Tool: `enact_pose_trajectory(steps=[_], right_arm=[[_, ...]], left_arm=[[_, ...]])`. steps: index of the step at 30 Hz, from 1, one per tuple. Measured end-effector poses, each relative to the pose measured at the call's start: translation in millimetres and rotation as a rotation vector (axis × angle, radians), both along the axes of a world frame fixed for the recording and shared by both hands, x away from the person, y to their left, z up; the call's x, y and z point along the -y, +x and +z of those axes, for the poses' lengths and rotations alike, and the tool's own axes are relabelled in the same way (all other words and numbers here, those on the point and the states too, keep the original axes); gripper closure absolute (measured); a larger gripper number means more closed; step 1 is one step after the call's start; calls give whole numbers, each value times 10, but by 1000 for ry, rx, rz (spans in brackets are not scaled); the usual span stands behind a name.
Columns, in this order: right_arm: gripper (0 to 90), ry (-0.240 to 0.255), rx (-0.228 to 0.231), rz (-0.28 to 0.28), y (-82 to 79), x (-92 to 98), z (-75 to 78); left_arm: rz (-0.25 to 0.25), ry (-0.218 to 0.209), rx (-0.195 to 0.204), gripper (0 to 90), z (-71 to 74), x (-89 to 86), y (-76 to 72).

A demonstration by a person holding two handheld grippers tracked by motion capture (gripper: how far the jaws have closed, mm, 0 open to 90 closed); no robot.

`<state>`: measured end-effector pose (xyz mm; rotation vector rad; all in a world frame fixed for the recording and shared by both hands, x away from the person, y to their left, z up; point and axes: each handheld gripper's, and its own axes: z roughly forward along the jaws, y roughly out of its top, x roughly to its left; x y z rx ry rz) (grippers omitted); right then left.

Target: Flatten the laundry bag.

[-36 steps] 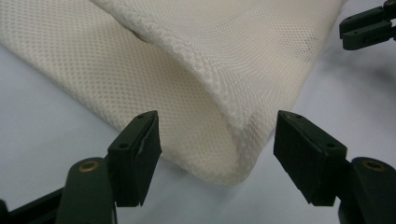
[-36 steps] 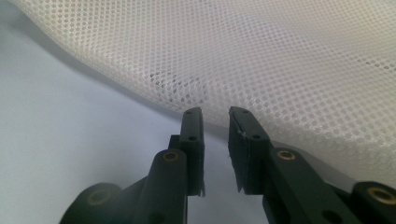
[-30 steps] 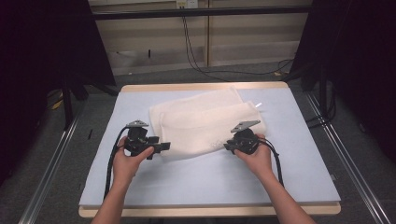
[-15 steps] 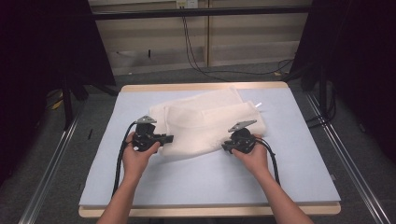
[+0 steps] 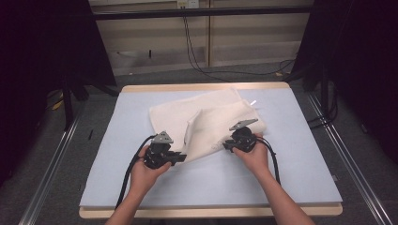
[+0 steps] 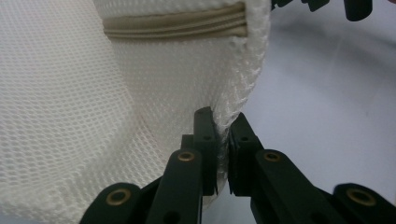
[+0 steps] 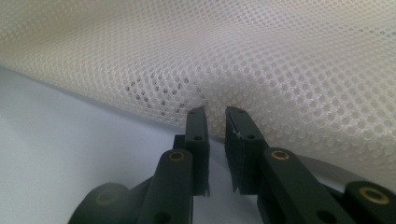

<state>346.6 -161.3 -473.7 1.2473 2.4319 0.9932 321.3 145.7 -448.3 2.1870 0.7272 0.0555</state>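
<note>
— High view first: pale blue table (image 5: pixel 300 178), wooden edge at the near side, dark floor all round.

— Biggest thing on it?

— White mesh cloth (image 5: pixel 211 119), crumpled across the middle, one flap folded up and over near the centre. Lies ahead of both sets of fingertips, between the two hands.

— And the left gripper (image 5: pixel 180 158)?

— Held in the left hand (image 5: pixel 145 171), pointing right at the cloth's near edge. Left gripper view: black fingers (image 6: pixel 205 140) pressed close on the cloth's (image 6: pixel 70 116) braided edge, pinching it, with mesh bulging up and to the left of the tips. Beige zip strip (image 6: pixel 173 23) well above them.

— Right gripper (image 5: pixel 226 146)?

— Held in the right hand (image 5: pixel 256 157), pointing left at the cloth's near right edge. Right gripper view: fingers (image 7: pixel 196 135) standing a narrow gap apart, mesh (image 7: pixel 280 60) just past the tips. Cannot tell whether any cloth sits in that gap. Bare table (image 7: pixel 70 140) to the left of the tips.

— Smaller bits?

— Grey three-cornered plate (image 5: pixel 163 137) on top of the left gripper. Black cable (image 5: pixel 129 168) trailing back along the wrist.
</note>
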Motion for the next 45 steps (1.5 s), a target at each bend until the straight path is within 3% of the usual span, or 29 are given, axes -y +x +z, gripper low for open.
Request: enact_pose_trajectory(steps=[4, 5, 9, 12, 17, 23, 24, 32, 34, 39, 41, 42, 43, 44, 45], right_arm=[[797, -4, 7, -5, 12, -6, -9], [798, -5, 10, -6, 17, -8, -12], [812, -9, 22, -21, 43, -16, -24], [825, -11, 25, -32, 78, -20, -32], [844, -24, 48, -42, 158, -36, -32], [839, -25, 53, -51, 252, -37, 0], [832, -18, 46, -55, 240, -37, 15], [730, 14, 54, -64, 160, 43, 202], [703, -7, 62, -53, 148, 32, 278], [647, -4, 83, -35, 142, -11, 441], [612, -14, 85, -37, 142, -21, 484], [594, -28, 81, -51, 146, -24, 509], [585, -41, 83, -55, 149, -26, 529], [572, -43, 80, -61, 155, -27, 548], [547, -37, 74, -64, 163, -23, 559]], left_arm=[[-1, -15, -14, 846, -50, -4, -27], [-3, 1, -20, 846, -46, -12, -29], [5, -46, -42, 847, -60, -19, -47], [-7, -35, -44, 847, -61, 4, -79], [-25, -70, -56, 847, -92, 42, -71], [-63, -53, -42, 848, -128, 126, -99], [-70, -35, -44, 848, -131, 135, -104], [-100, -13, -43, 848, -175, 203, -158], [-108, -1, -38, 847, -184, 218, -170], [-106, 16, -41, 845, -193, 236, -187], [-109, 6, -37, 844, -226, 271, -193], [-117, 29, -46, 844, -222, 274, -189], [-115, 15, -46, 844, -244, 283, -187], [-117, 27, -53, 843, -240, 277, -183], [-111, 6, -54, 842, -256, 281, -183]])
